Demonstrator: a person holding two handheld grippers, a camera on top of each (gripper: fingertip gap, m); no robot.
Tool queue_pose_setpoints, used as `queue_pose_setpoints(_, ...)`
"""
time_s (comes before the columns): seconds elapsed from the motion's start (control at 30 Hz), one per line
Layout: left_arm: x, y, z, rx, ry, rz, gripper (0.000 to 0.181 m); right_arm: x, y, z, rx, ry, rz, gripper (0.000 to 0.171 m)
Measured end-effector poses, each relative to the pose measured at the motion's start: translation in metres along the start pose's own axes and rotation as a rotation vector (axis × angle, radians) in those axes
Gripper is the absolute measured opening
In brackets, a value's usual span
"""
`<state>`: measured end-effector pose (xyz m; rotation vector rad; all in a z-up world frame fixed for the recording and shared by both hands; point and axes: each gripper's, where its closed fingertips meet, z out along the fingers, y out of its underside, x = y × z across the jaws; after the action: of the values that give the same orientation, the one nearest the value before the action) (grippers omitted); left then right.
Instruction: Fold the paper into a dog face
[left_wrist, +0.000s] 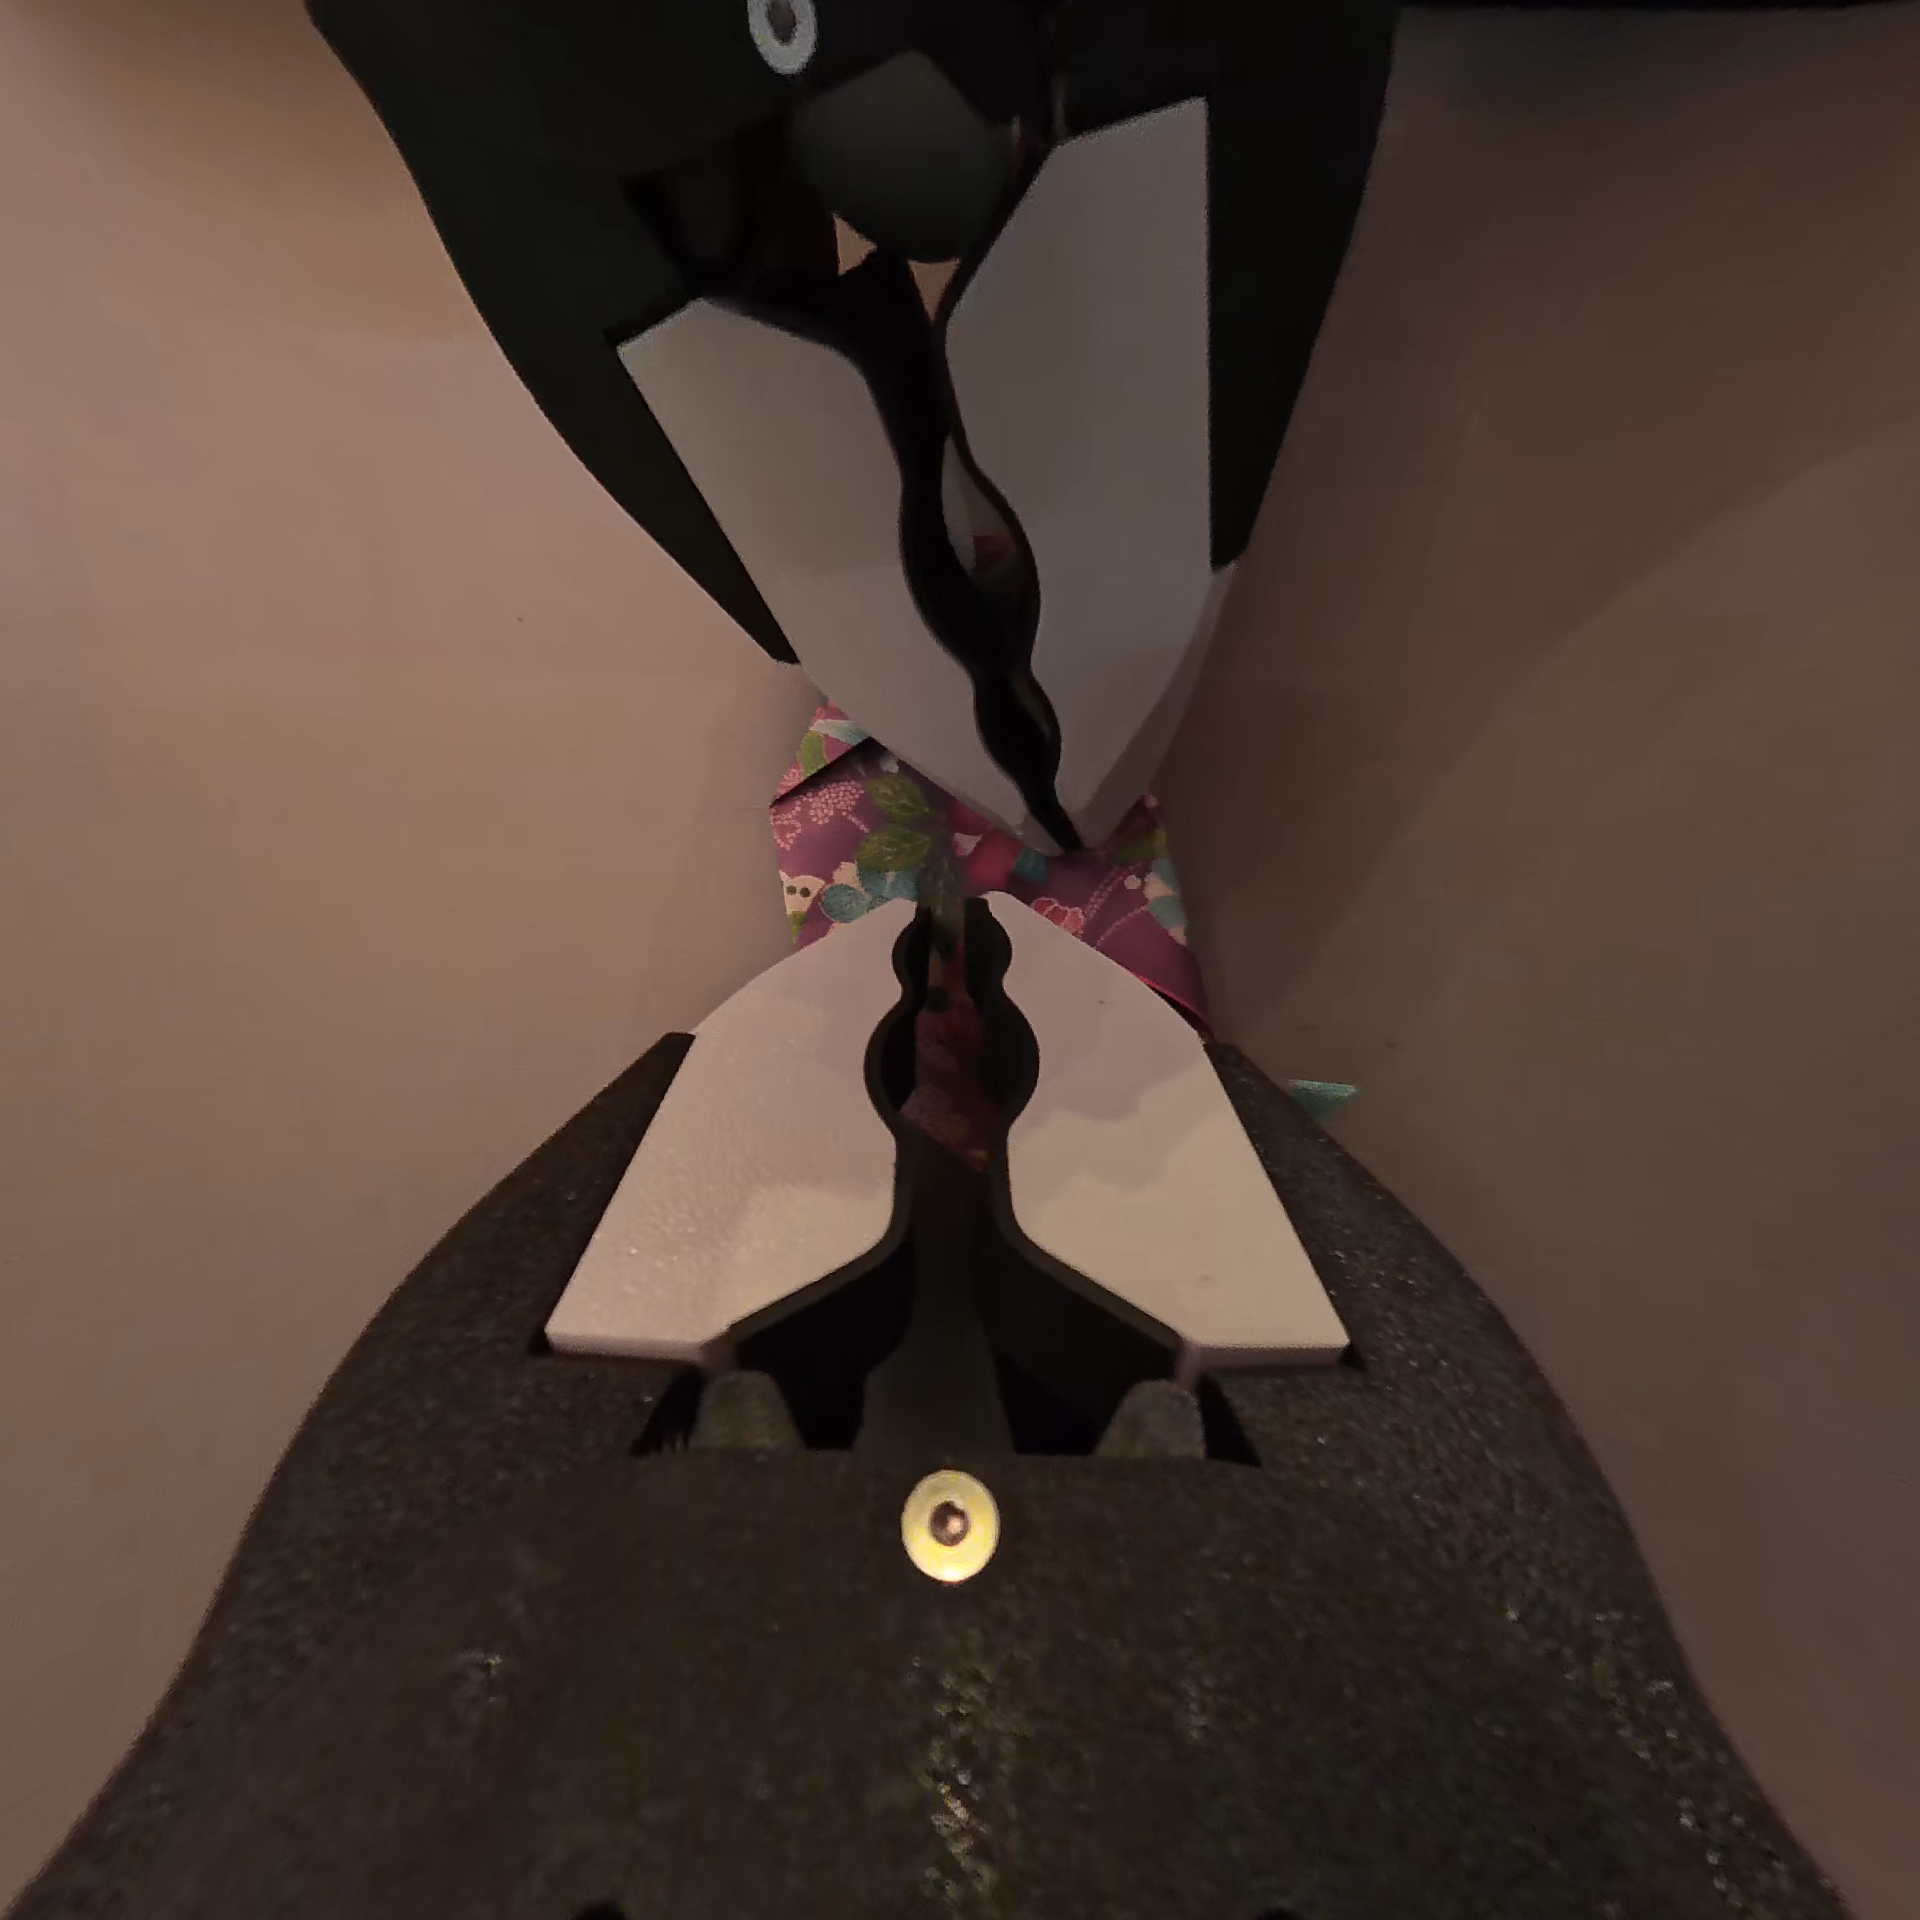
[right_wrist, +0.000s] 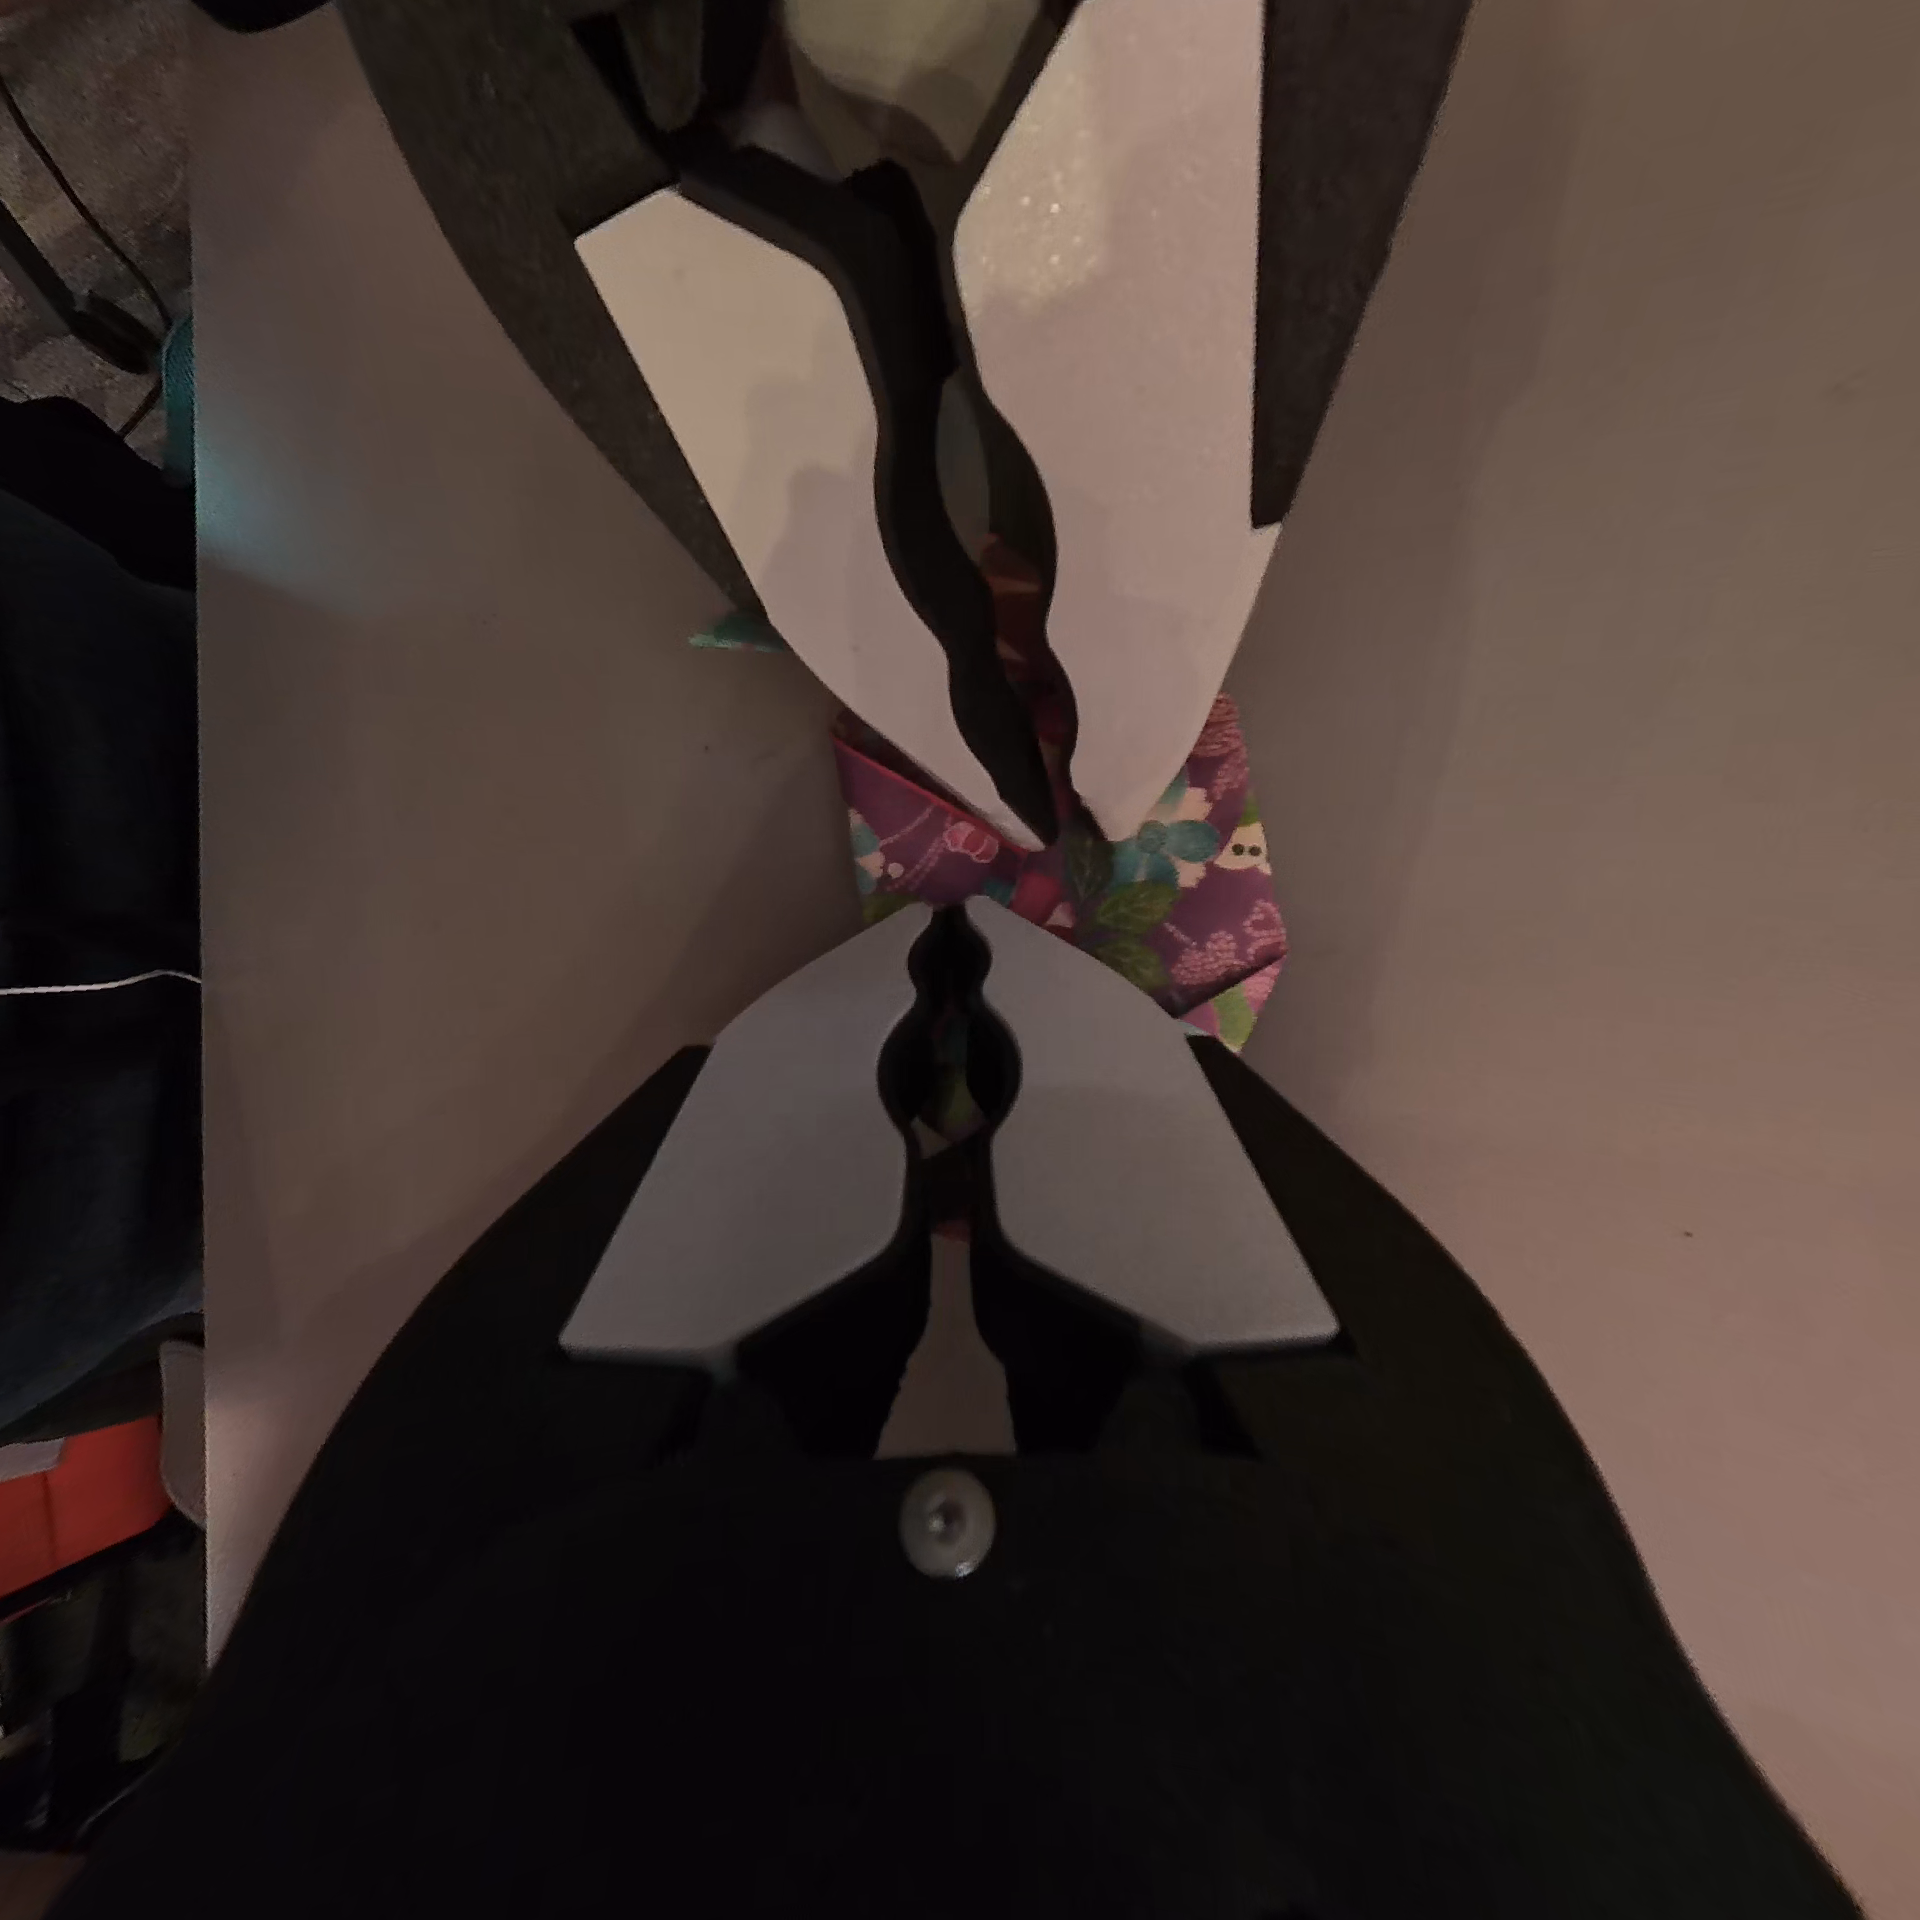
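Left wrist view: both the left gripper (left_wrist: 943, 909) and right gripper (left_wrist: 1060, 836) are clenched on thin, floppy floral paper (left_wrist: 862, 821) over a pale table (left_wrist: 312, 727); grip edges, it likely tears easily.

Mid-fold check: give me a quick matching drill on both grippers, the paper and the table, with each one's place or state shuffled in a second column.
1. left gripper
2. right gripper
3. floral paper
4. table

a. pale bare surface underneath
b. nearly shut, tips from the bottom of the left wrist view
c. purple, pinched between opposing tips
d. nearly shut, tips from the bottom of the right wrist view

Pairs: 1-b, 2-d, 3-c, 4-a
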<state>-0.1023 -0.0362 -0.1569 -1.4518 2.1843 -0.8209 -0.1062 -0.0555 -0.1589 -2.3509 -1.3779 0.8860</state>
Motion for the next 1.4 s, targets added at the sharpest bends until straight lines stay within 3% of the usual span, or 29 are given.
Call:
queue_pose_setpoints(0.73, 0.000, 0.001, -0.001, 0.048, -0.032, 0.035, 0.002, 0.002, 0.002, -0.001, 0.007, 0.014, 0.051, 0.003)
queue_pose_setpoints(0.9, 0.011, -0.011, -0.004, 0.108, 0.056, -0.034, 0.000, 0.002, 0.002, -0.001, 0.015, -0.003, 0.070, 0.003)
queue_pose_setpoints(1.4, 0.017, -0.006, 0.005, 0.026, 0.027, 0.045, 0.000, 0.002, 0.003, -0.001, 0.009, 0.004, 0.077, 0.003)
